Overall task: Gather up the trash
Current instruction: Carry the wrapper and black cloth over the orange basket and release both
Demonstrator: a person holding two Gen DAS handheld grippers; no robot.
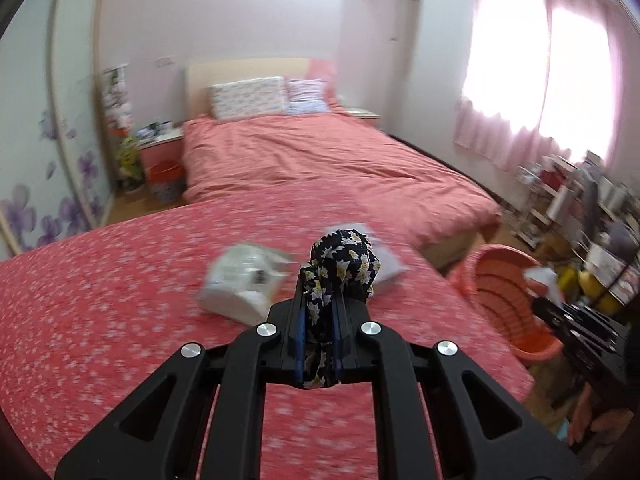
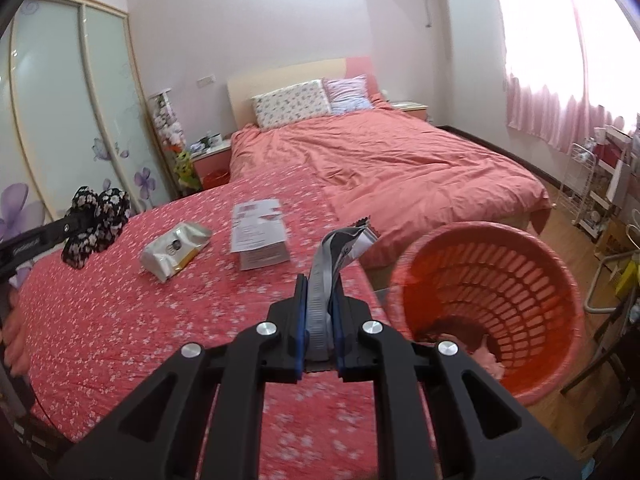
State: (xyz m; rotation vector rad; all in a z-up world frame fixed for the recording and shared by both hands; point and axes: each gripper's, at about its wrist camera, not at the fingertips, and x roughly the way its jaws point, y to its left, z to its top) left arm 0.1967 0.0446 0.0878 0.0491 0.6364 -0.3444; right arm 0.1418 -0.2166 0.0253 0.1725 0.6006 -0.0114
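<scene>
My left gripper [image 1: 318, 280] is shut on a black floral cloth [image 1: 344, 258] and holds it above the red floral table cover [image 1: 100, 300]; it also shows at the left of the right wrist view [image 2: 98, 222]. My right gripper [image 2: 320, 280] is shut on a silver foil wrapper [image 2: 340, 246], held just left of the orange basket [image 2: 488, 308]. A white-and-yellow pouch [image 2: 176, 250] and a printed paper leaflet [image 2: 260, 232] lie on the cover.
A bed with a pink duvet [image 2: 400, 168] stands beyond the table. The basket [image 1: 508, 292] stands off the table's right edge over wooden floor. Cluttered shelves [image 2: 600, 184] line the right wall, a wardrobe [image 2: 60, 100] the left.
</scene>
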